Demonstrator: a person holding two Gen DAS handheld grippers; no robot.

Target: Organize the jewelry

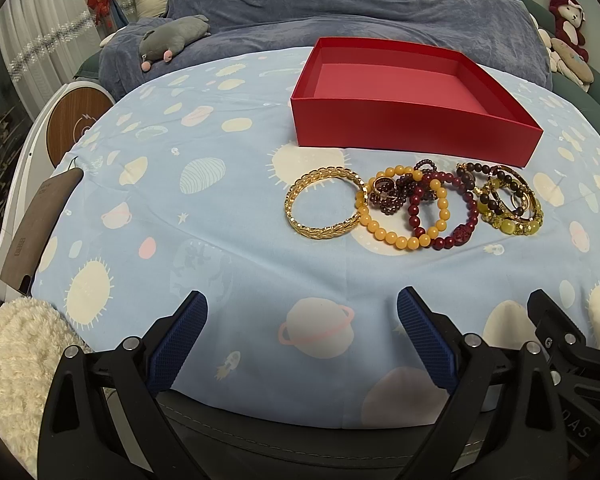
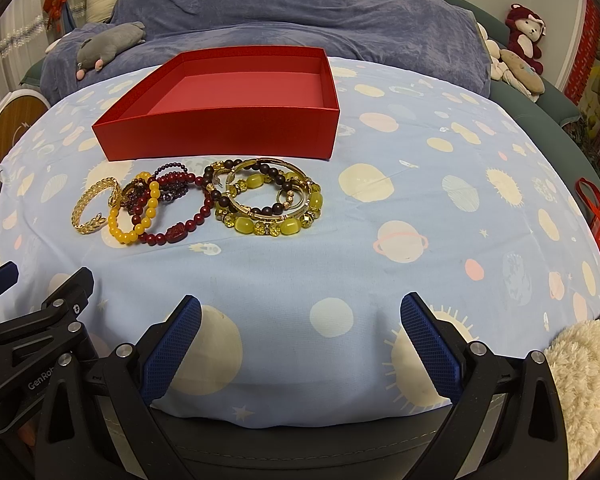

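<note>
A: Bracelets (image 1: 416, 204) in an overlapping heap on the tabletop (image 1: 220, 240), just in front of the empty red box (image 1: 416, 128).
B: Risk?
A: Linked loops. Lift one, neighbours likely drag along.
B: Grippers?
A: Left gripper (image 1: 302, 340) and right gripper (image 2: 300, 340) both spread, empty, well short of the heap.
B: Unclear?
A: Piece count; small dark beads blur together.

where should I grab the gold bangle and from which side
Grip the gold bangle on its left rim, the side away from the yellow beads touching its right edge. It lies flat, so the left gripper should probably come from above, one finger inside the ring, one outside.
</note>
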